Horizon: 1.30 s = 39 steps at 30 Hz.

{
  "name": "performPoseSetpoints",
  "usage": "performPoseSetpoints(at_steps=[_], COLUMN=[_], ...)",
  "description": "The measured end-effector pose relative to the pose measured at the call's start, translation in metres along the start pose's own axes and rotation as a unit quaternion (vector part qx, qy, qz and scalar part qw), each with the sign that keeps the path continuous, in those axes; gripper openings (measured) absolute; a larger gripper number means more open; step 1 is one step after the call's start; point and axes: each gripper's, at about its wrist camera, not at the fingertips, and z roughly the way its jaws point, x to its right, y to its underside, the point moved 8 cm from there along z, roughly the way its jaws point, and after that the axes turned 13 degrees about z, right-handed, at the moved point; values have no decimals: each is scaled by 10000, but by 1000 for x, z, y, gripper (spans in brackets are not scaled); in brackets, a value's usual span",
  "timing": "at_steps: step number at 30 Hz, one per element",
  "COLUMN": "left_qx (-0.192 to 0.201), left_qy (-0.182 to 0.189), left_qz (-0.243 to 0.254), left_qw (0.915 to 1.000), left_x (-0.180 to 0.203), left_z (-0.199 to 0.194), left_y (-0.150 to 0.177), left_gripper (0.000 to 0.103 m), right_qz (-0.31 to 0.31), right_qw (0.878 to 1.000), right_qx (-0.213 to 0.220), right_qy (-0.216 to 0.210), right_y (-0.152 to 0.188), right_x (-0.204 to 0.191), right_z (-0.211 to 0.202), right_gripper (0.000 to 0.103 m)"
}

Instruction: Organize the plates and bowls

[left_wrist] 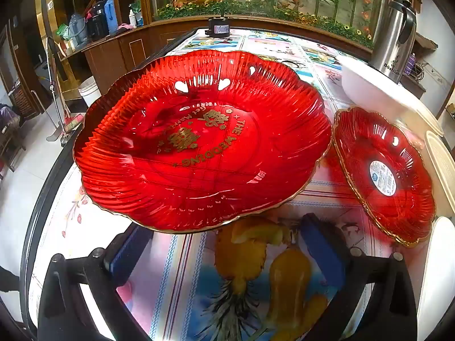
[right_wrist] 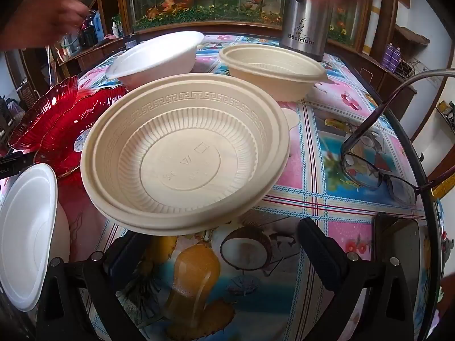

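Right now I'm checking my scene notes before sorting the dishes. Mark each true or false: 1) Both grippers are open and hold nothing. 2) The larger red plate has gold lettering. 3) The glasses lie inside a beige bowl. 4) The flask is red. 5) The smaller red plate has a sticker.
1) True: left gripper and right gripper are open and hold nothing.
2) True: the larger red plate has it.
3) False: the glasses lie on the tablecloth.
4) False: the flask is steel.
5) True: smaller red plate.
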Motion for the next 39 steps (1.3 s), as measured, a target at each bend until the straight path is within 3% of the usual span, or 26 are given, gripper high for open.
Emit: performPoseSetpoints(at_steps=[30,34,36,39], left_qx=[-17,-90,-299,-425], left_qy=[-83,-31,139,67], left_qz=[-125,-66,68,-48], left_qw=[9999,9999,9994,9991], left_x=[1,0,0,-1], left_z=[0,-5,-7,-10], left_y=[1,5,9,16], left_gripper=[103,103,103,103], right_qz=[39,-27,191,157], right_qw=[10000,9992,9987,9985], right_qx=[-5,-392,-469,-511], right_qy=[33,68,24,-88], right_y=[-1,-2,-3,0], right_x=[-1,0,7,12], right_z=[0,1,-6,-28], right_gripper=[103,102,101,101])
